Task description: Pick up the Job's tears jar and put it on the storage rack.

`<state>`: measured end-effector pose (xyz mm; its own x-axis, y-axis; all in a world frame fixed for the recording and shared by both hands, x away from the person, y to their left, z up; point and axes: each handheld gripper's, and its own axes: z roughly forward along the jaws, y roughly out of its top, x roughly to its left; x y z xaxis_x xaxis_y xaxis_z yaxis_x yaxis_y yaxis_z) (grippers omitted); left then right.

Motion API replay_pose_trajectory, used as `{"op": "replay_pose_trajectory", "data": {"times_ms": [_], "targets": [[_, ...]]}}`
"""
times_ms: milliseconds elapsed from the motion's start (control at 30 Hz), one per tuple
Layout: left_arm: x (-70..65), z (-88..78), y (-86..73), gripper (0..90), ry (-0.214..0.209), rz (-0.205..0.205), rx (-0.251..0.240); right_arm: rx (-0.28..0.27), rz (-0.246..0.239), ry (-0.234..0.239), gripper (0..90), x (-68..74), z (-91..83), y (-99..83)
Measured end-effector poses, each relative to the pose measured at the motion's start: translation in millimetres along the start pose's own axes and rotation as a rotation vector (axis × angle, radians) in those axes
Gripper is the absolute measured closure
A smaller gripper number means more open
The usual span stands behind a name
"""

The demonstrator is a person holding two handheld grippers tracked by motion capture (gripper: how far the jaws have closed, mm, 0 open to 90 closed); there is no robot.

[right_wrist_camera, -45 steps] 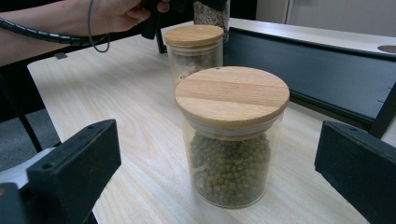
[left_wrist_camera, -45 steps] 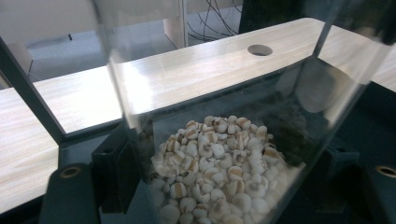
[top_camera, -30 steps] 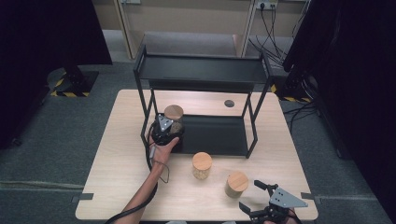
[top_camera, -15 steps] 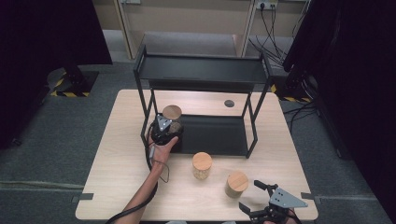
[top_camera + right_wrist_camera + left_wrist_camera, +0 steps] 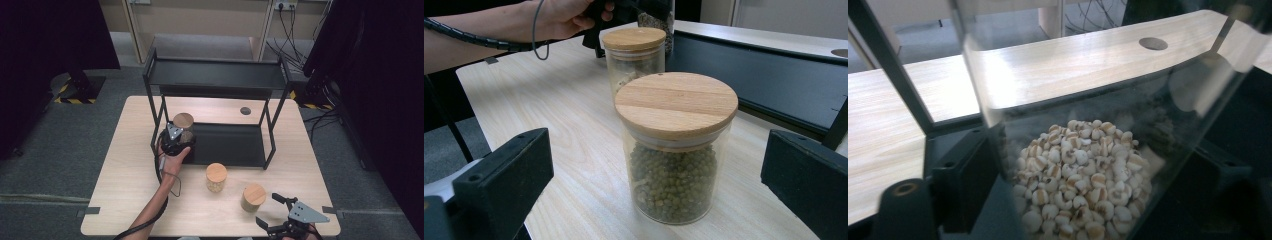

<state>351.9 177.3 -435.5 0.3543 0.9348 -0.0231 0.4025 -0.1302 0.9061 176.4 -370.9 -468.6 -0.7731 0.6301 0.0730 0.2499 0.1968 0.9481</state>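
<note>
A glass jar of pale grains [image 5: 183, 122] with a wooden lid stands on the lower shelf [image 5: 230, 145] of a black rack. My left gripper [image 5: 183, 135] is at it, held by a hand. Its jaws have just been opening, and the jar [image 5: 1083, 170] stands between them, seemingly free of the pads. My right gripper [image 5: 267, 208] is open near the table's front right edge. It faces a jar of green beans [image 5: 674, 150], whose wooden lid [image 5: 253, 194] is close in front of the jaws and untouched.
A third lidded jar [image 5: 216, 176] stands on the wooden table [image 5: 125, 175] between the two grippers, in front of the rack. The rack's top shelf [image 5: 215, 75] overhangs the lower one. A round cable hole [image 5: 245, 110] lies behind the rack.
</note>
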Motion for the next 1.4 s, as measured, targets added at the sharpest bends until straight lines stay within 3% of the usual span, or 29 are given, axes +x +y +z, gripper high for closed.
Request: {"op": "replay_pose_trajectory", "data": {"times_ms": [300, 667, 1400], "targets": [[-4.6, -9.6, 3.0, 6.1, 0.012, -0.011, 0.006, 0.000, -0.001, 0.000, 0.7, 0.4, 0.3, 0.0], [-9.2, -28.7, 6.2, 4.9, -0.009, 0.009, -0.008, 0.000, -0.001, 0.001, 0.7, 0.6, 0.3, -0.1], [-6.9, -65.9, -6.3, 4.3, -0.097, 0.056, -0.031, -0.002, 0.000, 0.003, 0.7, 0.8, 1.1, -0.4]]}}
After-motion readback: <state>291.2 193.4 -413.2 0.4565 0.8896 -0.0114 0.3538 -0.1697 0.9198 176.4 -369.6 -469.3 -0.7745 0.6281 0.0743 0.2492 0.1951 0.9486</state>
